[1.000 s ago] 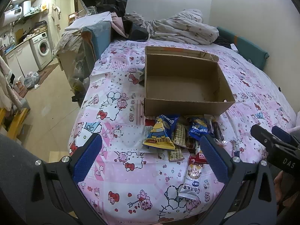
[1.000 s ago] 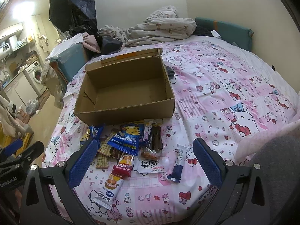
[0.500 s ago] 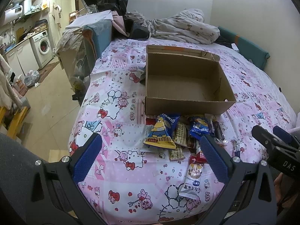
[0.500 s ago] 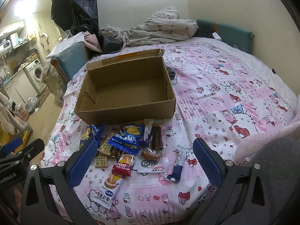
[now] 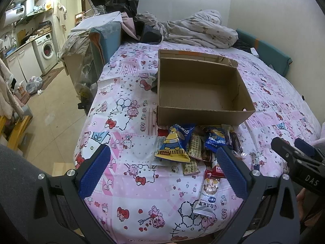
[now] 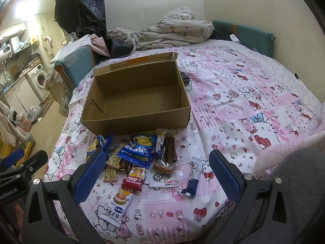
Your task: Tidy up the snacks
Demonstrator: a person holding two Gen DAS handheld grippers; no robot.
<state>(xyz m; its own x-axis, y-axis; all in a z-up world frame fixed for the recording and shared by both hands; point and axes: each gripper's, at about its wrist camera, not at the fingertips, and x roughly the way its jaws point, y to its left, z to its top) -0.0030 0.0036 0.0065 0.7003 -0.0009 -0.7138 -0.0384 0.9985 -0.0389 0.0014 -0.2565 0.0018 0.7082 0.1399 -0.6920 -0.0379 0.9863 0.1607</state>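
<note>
An empty brown cardboard box [image 5: 203, 93] [image 6: 138, 99] sits open on the bed. Just in front of it lies a heap of snack packets [image 5: 195, 148] [image 6: 142, 158]: a blue and yellow bag [image 5: 174, 144], a blue packet [image 6: 136, 150], a red rice cake packet [image 6: 134, 180], a long white stick pack [image 6: 117, 203] and a white pouch [image 6: 164, 178]. My left gripper [image 5: 162, 170] hovers open above the near bed edge, left of the heap. My right gripper [image 6: 156, 174] hangs open over the heap, nothing between its fingers.
The bed [image 5: 126, 109] wears a pink cartoon sheet. A crumpled duvet [image 5: 199, 30] and dark clothes lie at the far end by the wall. Left of the bed are a teal bin [image 5: 107, 38], bags, bare floor and a washing machine [image 5: 47, 50].
Both views have crept slightly closer to the box and heap. The snacks and box have not moved, and both grippers stay open.
</note>
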